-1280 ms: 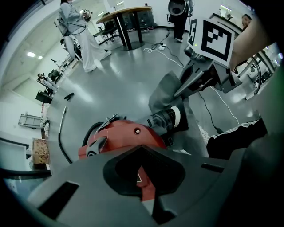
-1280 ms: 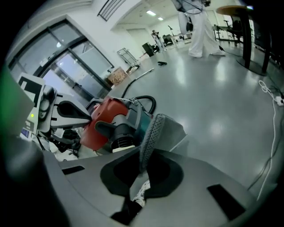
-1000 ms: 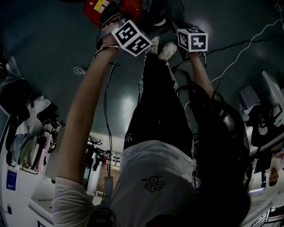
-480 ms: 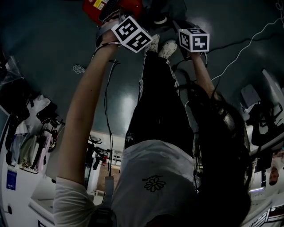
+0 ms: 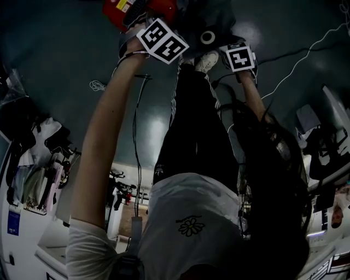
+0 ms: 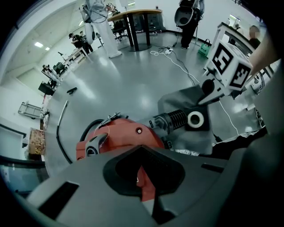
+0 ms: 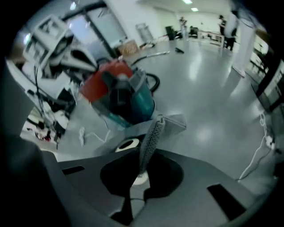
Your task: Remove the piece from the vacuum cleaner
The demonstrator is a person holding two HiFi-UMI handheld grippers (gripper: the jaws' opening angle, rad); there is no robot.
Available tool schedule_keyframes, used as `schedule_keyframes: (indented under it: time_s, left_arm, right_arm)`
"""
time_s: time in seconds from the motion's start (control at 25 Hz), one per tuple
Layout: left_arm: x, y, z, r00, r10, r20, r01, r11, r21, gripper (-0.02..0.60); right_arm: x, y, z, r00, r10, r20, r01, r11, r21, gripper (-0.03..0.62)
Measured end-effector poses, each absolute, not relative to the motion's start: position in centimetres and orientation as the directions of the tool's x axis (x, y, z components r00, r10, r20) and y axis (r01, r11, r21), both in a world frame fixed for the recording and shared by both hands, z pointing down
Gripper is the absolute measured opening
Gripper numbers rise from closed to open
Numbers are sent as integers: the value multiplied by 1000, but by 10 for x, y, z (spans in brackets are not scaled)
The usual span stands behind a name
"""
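The red vacuum cleaner (image 5: 136,10) lies on the grey floor at the top of the head view. My left gripper (image 6: 142,176) is shut on a red edge of the vacuum cleaner's body (image 6: 119,138). A grey fabric dust bag (image 6: 188,116) with a white ring collar (image 6: 195,119) hangs out beside the cleaner's ribbed black socket. My right gripper (image 7: 141,170) is shut on a fold of that bag (image 7: 151,135), and the ring (image 7: 128,144) shows just left of the fold. In the head view the bag (image 5: 210,27) sits between the two marker cubes.
The person's legs and shoes (image 5: 206,61) stand close below the cleaner. A black hose (image 6: 62,133) curls on the floor to its left, and a white cable (image 5: 306,52) runs across the floor at the right. Tables and people stand far back in the room.
The grey bag with its white ring has come up into view between the two cubes. The right gripper's cube has tilted and dropped slightly; the left gripper stays on the cleaner.
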State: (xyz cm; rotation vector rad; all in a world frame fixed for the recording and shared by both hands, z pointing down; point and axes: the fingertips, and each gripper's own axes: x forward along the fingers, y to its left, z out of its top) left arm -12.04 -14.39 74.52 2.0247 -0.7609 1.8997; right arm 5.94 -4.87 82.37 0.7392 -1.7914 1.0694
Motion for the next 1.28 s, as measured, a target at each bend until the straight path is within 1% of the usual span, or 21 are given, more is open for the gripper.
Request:
schedule_keyframes:
  time_s: [0.04,0.08,0.16,0.24,0.32,0.44,0.52,0.64,0.72,0.76,0.84,0.92,1.0,1.08,1.16,1.28]
  left_arm:
    - [-120,-144,745,9,-201,980,-538,-827,-164,2]
    - [-120,-145,744,13,-208,978,-542,-823,-168,2]
    - [-120,-145,744,21,-216,976,-559,-812,-168,2]
    - [-121,-145,744,15,-210,978,-574,-802,-164,2]
    - [-121,-144,745,11,-198,980,-592,-791,-153,2]
    - [-121,-144,747,28,-185,982,-644,-755,-124,2]
    - [-124,-144,747,28,-185,982,-655,-746,-122,2]
    - [-126,-145,746,15,-230,973,-680,-716,-159,2]
    - [-125,-141,746,14,-245,969,-763,-629,-148,2]
    - [-122,-134,744,40,-229,973,-825,-557,-98,2]
    - [-110,-119,728,150,-222,963,-931,-359,62,2]
    - [-102,-111,693,228,-297,927,-967,-183,180,2]
    - [-98,-101,652,267,-373,889,-964,-96,249,2]
    - [-93,-93,614,303,-438,846,-951,-80,299,2]
    - [-88,-102,575,332,-517,789,-939,-101,329,2]
    - [-88,-125,503,343,-630,697,-935,-159,316,2]
  right_arm:
    - [77,-29,830,-374,-3,927,-827,454,-332,23]
    - [94,-16,832,-357,-3,934,-845,427,-321,23]
    - [122,-6,830,-344,-41,938,-884,352,-309,23]
    - [133,-1,827,-322,-38,946,-887,361,-288,23]
    - [131,1,824,-322,-27,946,-876,388,-287,23]
    - [124,1,820,-334,-35,942,-882,364,-300,23]
    - [114,1,817,-346,-34,938,-880,358,-312,23]
    - [105,0,810,-351,-43,935,-878,362,-313,23]
    - [99,-3,796,-356,-61,933,-883,349,-314,23]
    - [96,-4,786,-359,-77,930,-889,332,-316,23]
    - [93,-6,763,-370,-127,920,-906,269,-327,23]
    - [90,-7,735,-370,-187,910,-919,217,-329,23]
    - [86,-8,701,-357,-237,903,-925,225,-306,23]
    - [81,-13,662,-350,-285,892,-928,236,-289,23]
    - [83,-36,619,-348,-368,862,-935,206,-289,23]
    - [86,-72,546,-349,-503,791,-937,166,-308,23]
